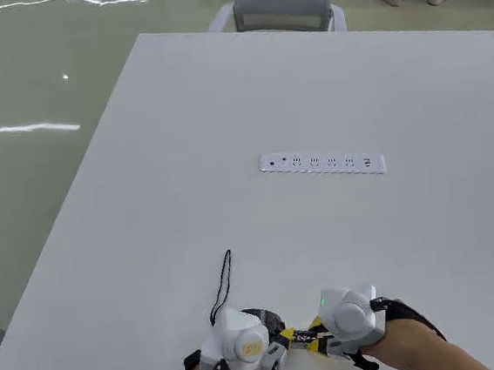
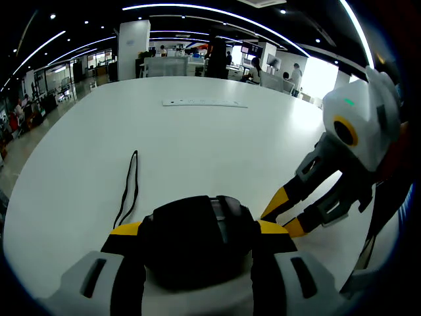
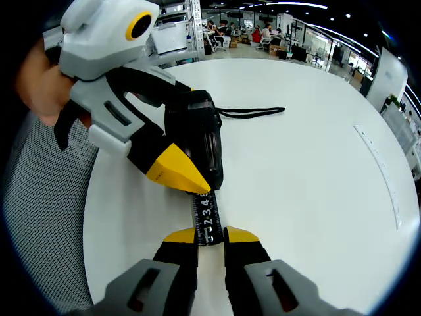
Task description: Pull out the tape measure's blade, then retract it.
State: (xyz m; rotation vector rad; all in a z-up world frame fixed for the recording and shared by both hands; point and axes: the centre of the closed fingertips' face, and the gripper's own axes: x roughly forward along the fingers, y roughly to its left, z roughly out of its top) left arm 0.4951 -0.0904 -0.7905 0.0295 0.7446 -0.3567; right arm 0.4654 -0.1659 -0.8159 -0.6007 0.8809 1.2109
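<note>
Evidently left hand-held gripper (image 2: pixel 200 228) clamps the tape measure (image 3: pixel 196 131) as anchor; right hand-held gripper (image 3: pixel 210 234) pinches the blade (image 3: pixel 205 212) to pull

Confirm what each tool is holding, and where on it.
Left tool clamps the tape measure by the sides of its black case. Right tool pinches the blade near its tip, a short length out.

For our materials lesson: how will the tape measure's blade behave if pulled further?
The short blade runs straight from case to right gripper, so it seems stiff now. Being thin and narrow, it would probably sag or buckle when longer.
</note>
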